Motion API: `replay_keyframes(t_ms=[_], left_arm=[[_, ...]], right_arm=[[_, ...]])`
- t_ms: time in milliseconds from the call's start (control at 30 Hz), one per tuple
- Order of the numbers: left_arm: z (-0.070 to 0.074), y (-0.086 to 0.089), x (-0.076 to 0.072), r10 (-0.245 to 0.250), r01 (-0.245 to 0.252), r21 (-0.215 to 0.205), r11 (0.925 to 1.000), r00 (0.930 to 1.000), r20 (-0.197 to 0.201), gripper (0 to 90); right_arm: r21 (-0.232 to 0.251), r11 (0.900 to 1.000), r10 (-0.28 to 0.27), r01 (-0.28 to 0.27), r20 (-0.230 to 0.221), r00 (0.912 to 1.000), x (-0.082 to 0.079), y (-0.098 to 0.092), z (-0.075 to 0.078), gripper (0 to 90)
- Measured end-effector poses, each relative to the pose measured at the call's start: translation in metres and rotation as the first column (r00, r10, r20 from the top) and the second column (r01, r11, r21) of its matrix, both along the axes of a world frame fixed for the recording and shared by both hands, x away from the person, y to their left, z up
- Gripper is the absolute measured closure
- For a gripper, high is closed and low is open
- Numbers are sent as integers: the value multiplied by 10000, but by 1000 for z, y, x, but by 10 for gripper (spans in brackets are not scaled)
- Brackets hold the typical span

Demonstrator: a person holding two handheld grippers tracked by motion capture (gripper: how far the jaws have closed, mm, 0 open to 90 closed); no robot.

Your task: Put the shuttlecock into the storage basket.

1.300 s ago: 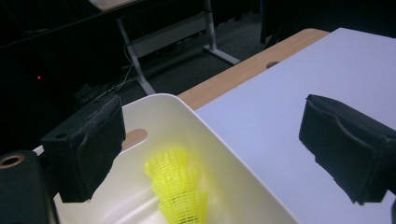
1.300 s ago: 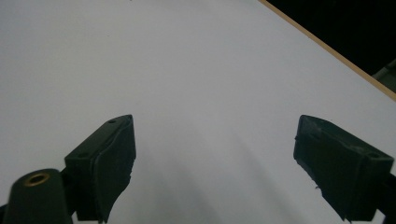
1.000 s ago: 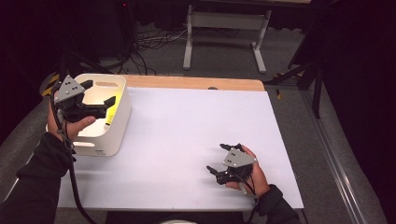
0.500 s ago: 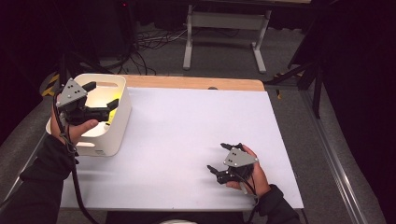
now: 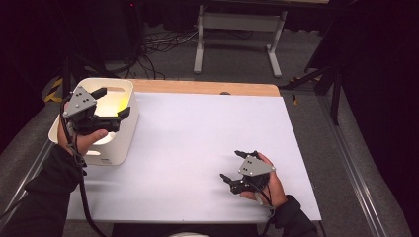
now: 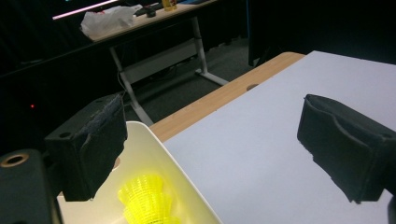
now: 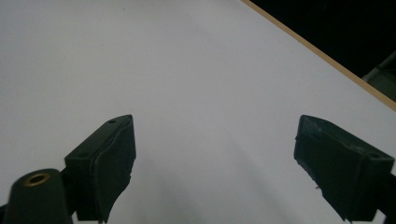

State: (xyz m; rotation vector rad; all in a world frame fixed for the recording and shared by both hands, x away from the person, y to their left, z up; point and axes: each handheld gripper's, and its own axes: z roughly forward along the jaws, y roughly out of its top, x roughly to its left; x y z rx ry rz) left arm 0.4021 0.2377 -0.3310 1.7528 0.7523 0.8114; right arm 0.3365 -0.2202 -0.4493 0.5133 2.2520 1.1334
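The white plastic bin (image 5: pixel 120 148) has smooth, slightly glossy walls that catch the light. Inside it lies a neon-yellow shuttlecock (image 6: pixel 144 198) whose skirt looks like ribbed, netted plastic. The table (image 5: pixel 207 143) has a flat, matt white top, smooth as paper, with a strip of pale wood along its far edge. The left gripper (image 5: pixel 111 106) has matt black jaws with rough, frayed-looking pads and carries a dull grey plate; the right gripper (image 5: pixel 236 165) shows the same matt black finish.
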Motion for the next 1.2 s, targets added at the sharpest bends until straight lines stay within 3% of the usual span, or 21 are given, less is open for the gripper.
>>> replay_keyframes(t_ms=[700, 1200], left_arm=[[-7, -18, -7, -567, 565, 97, 9984, 9981, 231, 89], [-11, -33, -14, -922, 907, 382, 9951, 9949, 401, 88]], right_arm=[[81, 9999, -107, 106, 87, 9999, 0, -4, 3, 139], [109, 9999, -127, 126, 136, 9998, 0, -5, 4, 139]])
